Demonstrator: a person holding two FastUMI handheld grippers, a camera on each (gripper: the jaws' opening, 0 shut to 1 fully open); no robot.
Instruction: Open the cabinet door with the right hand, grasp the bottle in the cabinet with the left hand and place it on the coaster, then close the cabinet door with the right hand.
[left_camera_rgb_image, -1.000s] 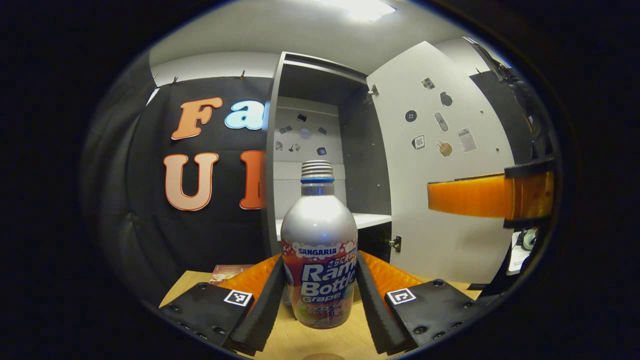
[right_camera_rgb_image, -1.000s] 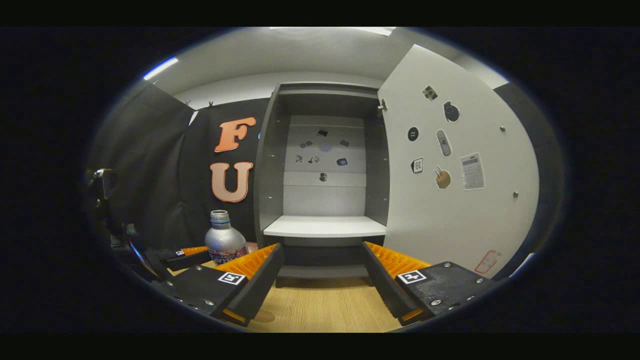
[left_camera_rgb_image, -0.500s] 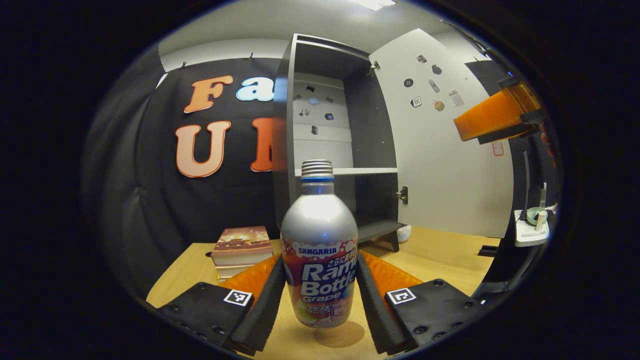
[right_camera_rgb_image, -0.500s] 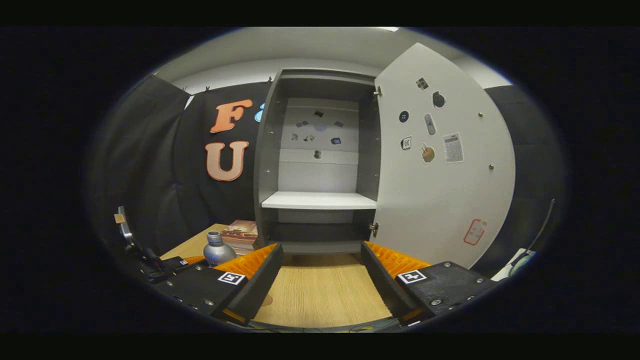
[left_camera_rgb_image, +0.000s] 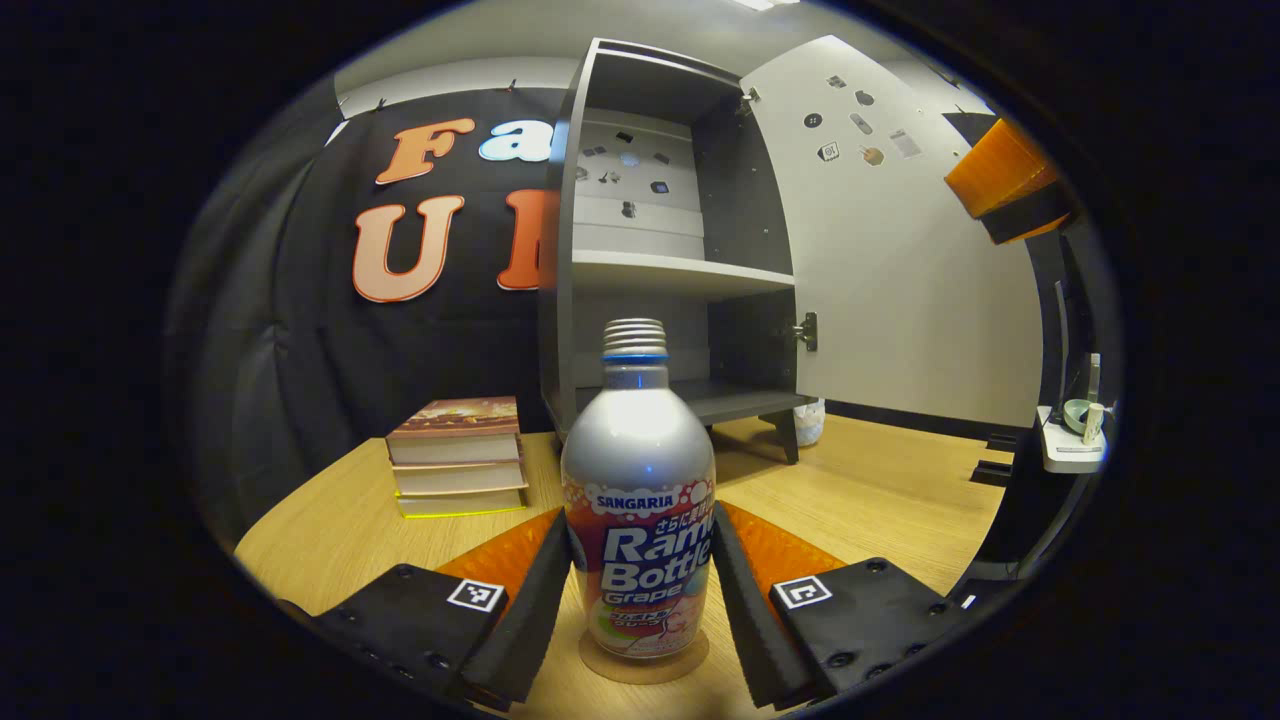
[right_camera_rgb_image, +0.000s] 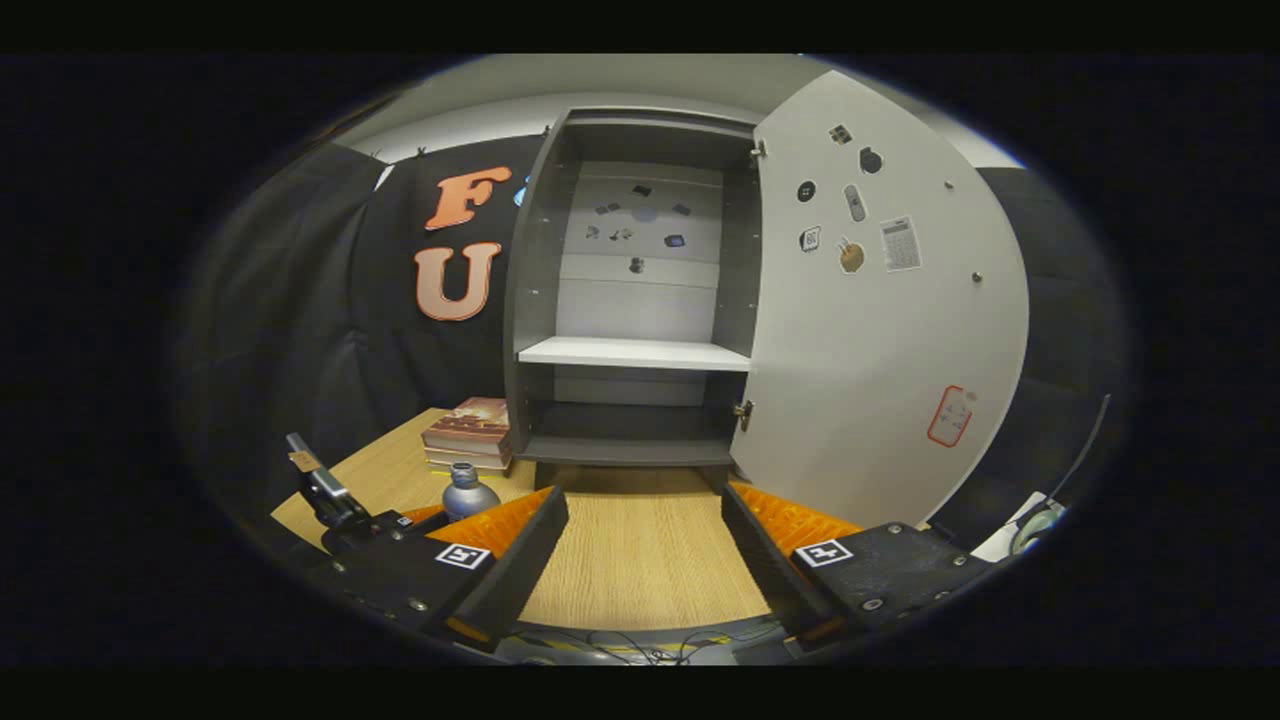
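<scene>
The left gripper (left_camera_rgb_image: 640, 590) is clamping both fingers against the sides of an upright bottle (left_camera_rgb_image: 638, 500), which is standing on a round coaster (left_camera_rgb_image: 643, 662) on the wooden table (left_camera_rgb_image: 330, 530), near a stack of books (left_camera_rgb_image: 458, 455) to the left. The right gripper (right_camera_rgb_image: 645, 560) is hovering with its jaws spread wide and holding nothing, facing the cabinet (right_camera_rgb_image: 630, 290), whose door (right_camera_rgb_image: 880, 320) is standing open to the right.

Left gripper view: bottle (left_camera_rgb_image: 638, 520) upright on the coaster (left_camera_rgb_image: 643, 662), between the left tool (left_camera_rgb_image: 638, 600) fingers, at 6 o'clock. Cabinet (left_camera_rgb_image: 640, 260) behind it at 12 o'clock on the tabletop (left_camera_rgb_image: 880, 500), door (left_camera_rgb_image: 900, 270) swung out toward 2 o'clock. Book stack (left_camera_rgb_image: 458, 456) at 9 o'clock, left of cabinet. Right tool (right_camera_rgb_image: 645, 560) over tabletop, facing the cabinet.
</scene>
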